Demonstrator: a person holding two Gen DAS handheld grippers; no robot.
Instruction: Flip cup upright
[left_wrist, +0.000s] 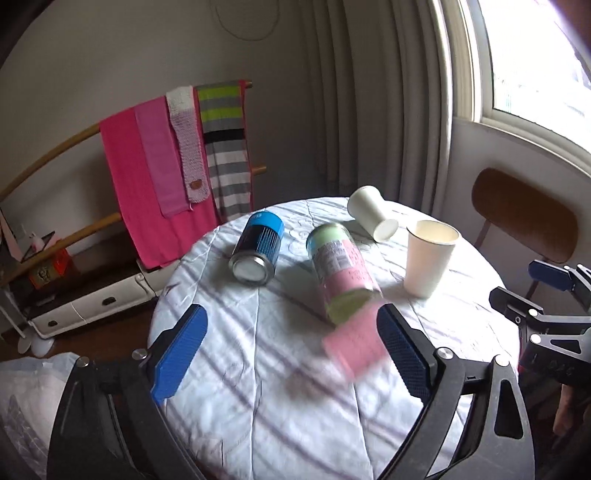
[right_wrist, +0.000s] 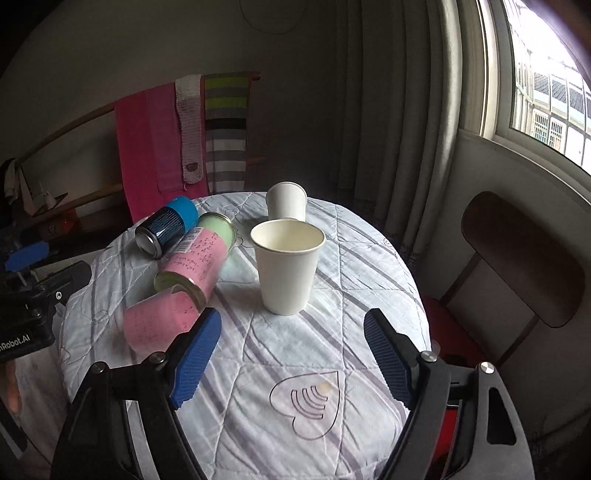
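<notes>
A white paper cup (left_wrist: 428, 258) (right_wrist: 287, 266) stands upright, mouth up, on the round table. A second white paper cup (left_wrist: 371, 213) (right_wrist: 286, 201) lies on its side behind it. A blurred pink cup (left_wrist: 354, 345) (right_wrist: 159, 323) lies on its side at the mouth of the pink and green can (left_wrist: 341, 267) (right_wrist: 195, 256). My left gripper (left_wrist: 291, 350) is open and empty over the table, its right finger beside the pink cup. My right gripper (right_wrist: 291, 358) is open and empty in front of the upright cup.
A blue and black can (left_wrist: 258, 249) (right_wrist: 166, 225) lies on its side at the back left. The table has a quilted white cloth (left_wrist: 258, 369) (right_wrist: 314, 369). A wooden chair (left_wrist: 524, 218) (right_wrist: 517, 266) stands at the right. A rack of towels (left_wrist: 173, 166) stands behind the table.
</notes>
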